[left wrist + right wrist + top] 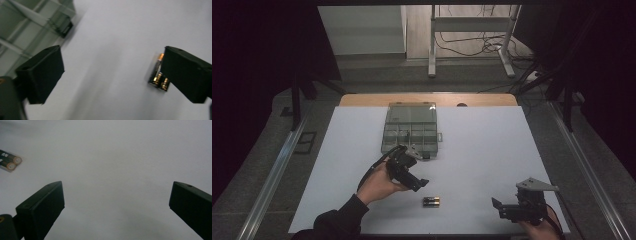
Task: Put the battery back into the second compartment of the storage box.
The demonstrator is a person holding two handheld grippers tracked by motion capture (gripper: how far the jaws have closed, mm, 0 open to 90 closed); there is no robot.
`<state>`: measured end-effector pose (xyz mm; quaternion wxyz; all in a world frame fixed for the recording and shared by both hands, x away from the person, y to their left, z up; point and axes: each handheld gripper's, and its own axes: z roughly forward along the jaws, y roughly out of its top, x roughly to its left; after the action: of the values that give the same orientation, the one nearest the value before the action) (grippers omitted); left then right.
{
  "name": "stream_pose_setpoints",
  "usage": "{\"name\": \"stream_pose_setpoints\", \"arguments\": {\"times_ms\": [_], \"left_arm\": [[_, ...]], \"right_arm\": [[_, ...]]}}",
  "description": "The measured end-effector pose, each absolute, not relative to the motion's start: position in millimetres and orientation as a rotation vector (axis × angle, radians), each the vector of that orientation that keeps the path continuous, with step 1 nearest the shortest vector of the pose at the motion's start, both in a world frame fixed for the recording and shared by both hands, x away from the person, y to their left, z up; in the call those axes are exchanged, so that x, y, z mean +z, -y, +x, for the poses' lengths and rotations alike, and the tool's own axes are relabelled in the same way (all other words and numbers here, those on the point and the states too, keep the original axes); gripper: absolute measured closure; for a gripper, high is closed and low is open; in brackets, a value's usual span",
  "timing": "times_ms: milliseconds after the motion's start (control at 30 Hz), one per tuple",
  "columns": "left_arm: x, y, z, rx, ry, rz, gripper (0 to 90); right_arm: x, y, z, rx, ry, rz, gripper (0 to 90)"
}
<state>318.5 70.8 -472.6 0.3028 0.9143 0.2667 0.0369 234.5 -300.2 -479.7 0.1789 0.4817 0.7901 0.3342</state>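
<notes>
A pair of black-and-gold batteries (431, 201) lies side by side on the white table (482, 150), near its front edge. My left gripper (418, 184) hovers just up and left of them, open, its jaws pointing toward them. In the left gripper view the batteries (158, 75) lie beyond the right jaw, partly hidden by it, and nothing sits between the jaws. My right gripper (499, 207) is open at the front right of the table, empty. In the right gripper view the batteries (9, 161) show at the far left.
A clear plastic compartment box (410, 129) with its lid open stands at the middle back of the table. Beyond the table are a desk frame and cables on the floor (472, 42). Metal rails run along both sides.
</notes>
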Motion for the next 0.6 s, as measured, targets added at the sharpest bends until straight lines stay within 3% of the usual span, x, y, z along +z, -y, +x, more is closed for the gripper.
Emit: {"name": "stream_pose_setpoints", "arguments": {"times_ms": [333,600], "left_arm": [[-484.6,-52.2,303.5,-0.008,-0.59,2.49,38.9],[-493.9,-40.2,296.4,-0.03,-0.524,2.562,52.1]], "right_arm": [[-479.6,300.0,234.5,0.943,-2.235,1.36,0.3],[-479.6,300.1,234.7,0.94,-2.238,1.362,0.3]]}}
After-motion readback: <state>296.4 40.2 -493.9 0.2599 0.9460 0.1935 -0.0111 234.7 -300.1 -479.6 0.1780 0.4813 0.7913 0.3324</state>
